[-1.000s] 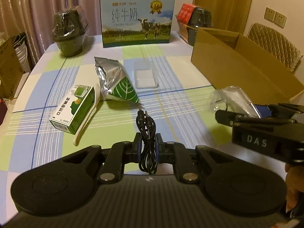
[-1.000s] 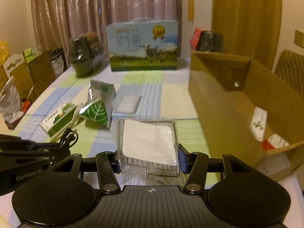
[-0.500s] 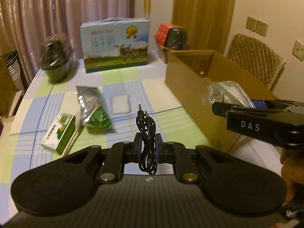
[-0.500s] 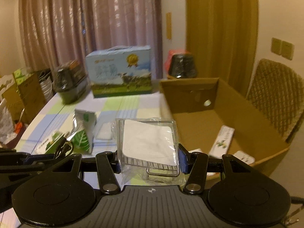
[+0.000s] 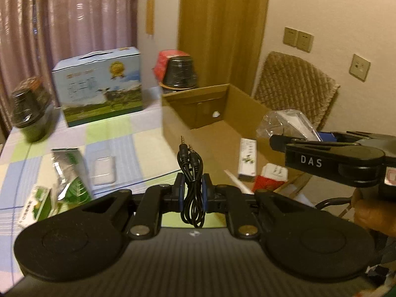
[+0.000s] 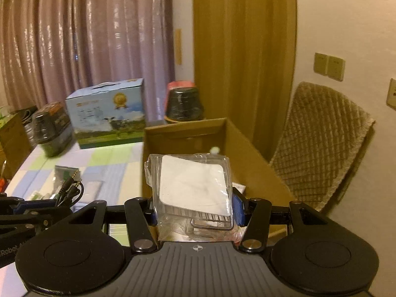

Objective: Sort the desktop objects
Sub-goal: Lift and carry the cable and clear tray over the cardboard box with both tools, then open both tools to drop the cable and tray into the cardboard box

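My left gripper is shut on a coiled black audio cable and holds it in the air beside the near left wall of the open cardboard box. My right gripper is shut on a clear plastic packet with a white card, held over the box. The right gripper also shows in the left wrist view, with the packet above the box. A white carton and a red and white item lie inside the box.
On the checked tablecloth lie a silver and green pouch, a green carton and a clear flat case. A blue milk box and two dark wrapped pots stand behind. A wicker chair stands to the right.
Both grippers have risen and swung right, from over the table to over and beside the cardboard box, each still holding its object.
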Demonstrator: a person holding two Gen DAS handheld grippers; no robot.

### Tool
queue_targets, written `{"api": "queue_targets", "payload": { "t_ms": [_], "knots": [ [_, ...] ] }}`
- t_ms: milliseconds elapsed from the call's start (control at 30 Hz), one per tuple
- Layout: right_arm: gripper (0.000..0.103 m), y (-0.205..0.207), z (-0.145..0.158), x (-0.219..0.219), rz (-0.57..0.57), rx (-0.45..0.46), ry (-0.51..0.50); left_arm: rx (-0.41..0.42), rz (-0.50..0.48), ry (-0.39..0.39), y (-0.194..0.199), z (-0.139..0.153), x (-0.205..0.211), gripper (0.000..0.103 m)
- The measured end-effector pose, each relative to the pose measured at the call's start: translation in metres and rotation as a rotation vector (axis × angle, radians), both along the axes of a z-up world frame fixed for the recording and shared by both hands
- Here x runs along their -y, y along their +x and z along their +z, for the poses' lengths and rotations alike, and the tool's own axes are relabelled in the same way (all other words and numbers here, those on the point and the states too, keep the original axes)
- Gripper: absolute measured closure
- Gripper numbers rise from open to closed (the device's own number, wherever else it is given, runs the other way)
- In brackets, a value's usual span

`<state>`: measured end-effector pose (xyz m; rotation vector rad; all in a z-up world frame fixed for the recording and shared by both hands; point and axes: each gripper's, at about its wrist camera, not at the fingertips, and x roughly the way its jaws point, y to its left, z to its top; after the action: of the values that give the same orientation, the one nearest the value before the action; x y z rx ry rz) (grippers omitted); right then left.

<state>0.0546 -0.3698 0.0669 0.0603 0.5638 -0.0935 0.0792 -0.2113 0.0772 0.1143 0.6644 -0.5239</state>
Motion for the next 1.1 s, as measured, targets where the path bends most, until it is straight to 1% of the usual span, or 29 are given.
{"api": "queue_targets", "payload": {
  "t_ms": [233,367,533,800,900,967,1100],
  "knots": [
    [0.053,0.003,-0.002,0.041,-0.033,-0.013,-0.011,-0.011,-0.057,-0.012,0.008,0.0,0.045,0.093],
    [0.053,0.007,-0.003,0.054,-0.044,-0.017,-0.018,-0.02,-0.081,-0.014,0.014,-0.004,0.067,0.093],
    [0.053,0.015,-0.008,0.066,-0.05,-0.026,-0.018,-0.036,-0.091,-0.017,0.024,-0.01,0.084,0.093],
    [0.053,0.024,-0.014,0.078,-0.062,-0.037,-0.004,-0.046,-0.089,-0.022,0.038,-0.018,0.094,0.093],
    [0.053,0.027,-0.017,0.08,-0.061,-0.04,-0.001,-0.065,-0.083,-0.032,0.045,-0.021,0.098,0.092],
    [0.053,0.029,-0.018,0.081,-0.062,-0.042,0.002,-0.071,-0.071,-0.043,0.048,-0.023,0.097,0.085],
    [0.053,0.03,-0.019,0.083,-0.064,-0.043,0.004,-0.061,-0.061,-0.037,0.048,-0.023,0.09,0.085]
  ]
}}
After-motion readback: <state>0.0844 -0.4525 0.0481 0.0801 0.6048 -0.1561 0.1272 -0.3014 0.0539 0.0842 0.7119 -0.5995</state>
